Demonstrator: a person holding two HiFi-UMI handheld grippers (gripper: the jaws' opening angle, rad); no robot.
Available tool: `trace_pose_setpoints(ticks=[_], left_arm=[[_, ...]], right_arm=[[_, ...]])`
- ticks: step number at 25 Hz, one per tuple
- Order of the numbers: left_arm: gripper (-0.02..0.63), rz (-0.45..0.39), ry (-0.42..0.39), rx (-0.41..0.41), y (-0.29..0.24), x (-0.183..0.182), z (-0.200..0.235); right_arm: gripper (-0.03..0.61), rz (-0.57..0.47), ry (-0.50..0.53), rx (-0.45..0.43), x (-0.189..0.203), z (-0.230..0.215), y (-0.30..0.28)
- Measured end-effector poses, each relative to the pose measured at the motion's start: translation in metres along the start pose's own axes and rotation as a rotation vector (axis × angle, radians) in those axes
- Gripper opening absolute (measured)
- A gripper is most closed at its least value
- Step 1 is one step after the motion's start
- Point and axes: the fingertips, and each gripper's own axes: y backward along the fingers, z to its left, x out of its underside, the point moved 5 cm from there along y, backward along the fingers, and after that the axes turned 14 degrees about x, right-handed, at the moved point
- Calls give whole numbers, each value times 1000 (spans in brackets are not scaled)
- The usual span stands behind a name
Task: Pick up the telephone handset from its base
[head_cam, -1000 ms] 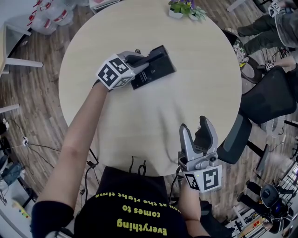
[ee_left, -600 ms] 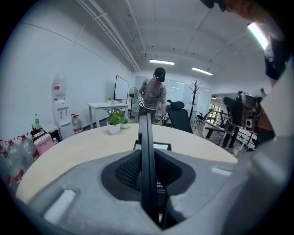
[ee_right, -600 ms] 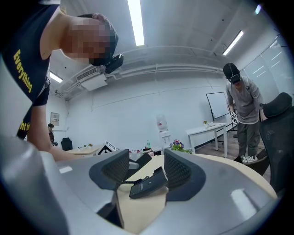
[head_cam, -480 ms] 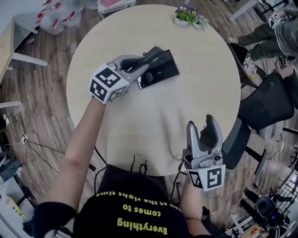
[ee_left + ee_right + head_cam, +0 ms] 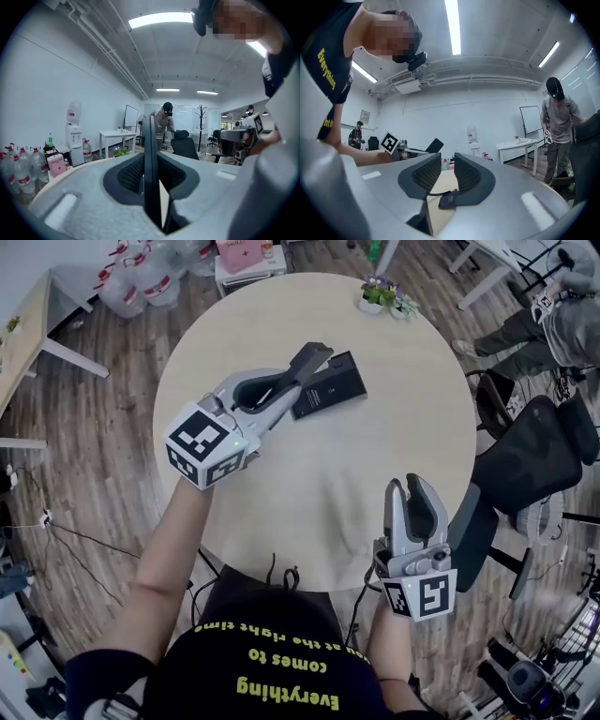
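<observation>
I saw the round table (image 5: 403,418) mostly bare. Only the telephone base (image 5: 330,390), just toward twelve o'clock from centre, and a potted plant (image 5: 380,294) at the one o'clock rim obstructed passage. An office chair (image 5: 534,456) crowded three o'clock.

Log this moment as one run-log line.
left hand-held gripper: shut on handset, raised off base | right hand-held gripper: jaws just closing, nothing between

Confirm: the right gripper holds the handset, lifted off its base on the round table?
No: the left gripper holds the handset, clamped in the left gripper view, lifted off its base on the round table. The right gripper, jaws just closing, is empty.
</observation>
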Motion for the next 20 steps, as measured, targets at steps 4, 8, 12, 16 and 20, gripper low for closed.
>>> trace_pose_setpoints(ticks=[4,8,12,16,20], left_arm=[[78,-60,-33,-54,24,-19,-26],[78,-104,-45,-87,47,-32,-49],[78,-145,-17,-85,67,-39,-75],[78,-189,-14,-86,83,-48,-104],[78,-216,-23,-94,96,-59,-120]], right_arm=[[45,-13,23,-9,-12,6,9],[21,-45,36,0,-28,11,21],[14,-69,44,10,-39,14,37],[12,-83,49,26,-46,14,53],[12,-101,60,31,-54,17,62]])
